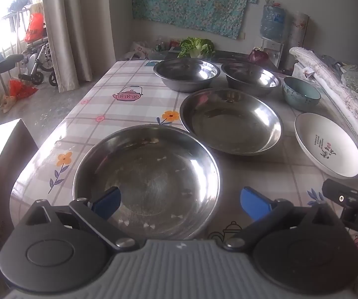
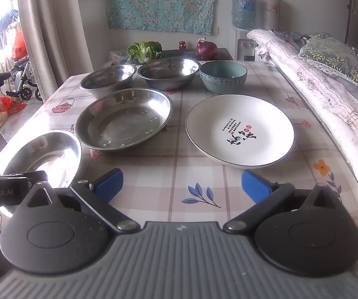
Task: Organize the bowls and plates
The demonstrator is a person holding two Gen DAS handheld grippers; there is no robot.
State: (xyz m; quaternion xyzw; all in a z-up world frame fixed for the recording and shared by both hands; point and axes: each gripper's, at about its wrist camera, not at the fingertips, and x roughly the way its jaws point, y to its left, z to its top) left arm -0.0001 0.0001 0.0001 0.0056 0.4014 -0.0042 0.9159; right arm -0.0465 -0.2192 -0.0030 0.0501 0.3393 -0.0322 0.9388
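On the checked tablecloth (image 1: pixel 119 129) stand two shallow steel plates, two steel bowls, a teal ceramic bowl and a white plate. My left gripper (image 1: pixel 180 203) is open, over the near steel plate (image 1: pixel 146 182). The second steel plate (image 1: pixel 231 120) (image 2: pixel 124 119) lies behind it. Two steel bowls (image 1: pixel 186 73) (image 1: pixel 252 78) stand at the back. The teal bowl (image 2: pixel 223 76) and the white plate with black writing (image 2: pixel 240 130) are on the right. My right gripper (image 2: pixel 182 186) is open and empty above bare cloth, in front of the white plate.
A cabbage (image 2: pixel 144 51) and a purple vegetable (image 2: pixel 206 47) lie beyond the table's far end. A rolled lace cloth and bedding (image 2: pixel 323 79) run along the right edge. A curtain (image 1: pixel 64 30) and a wheelchair (image 1: pixel 34 62) stand to the left.
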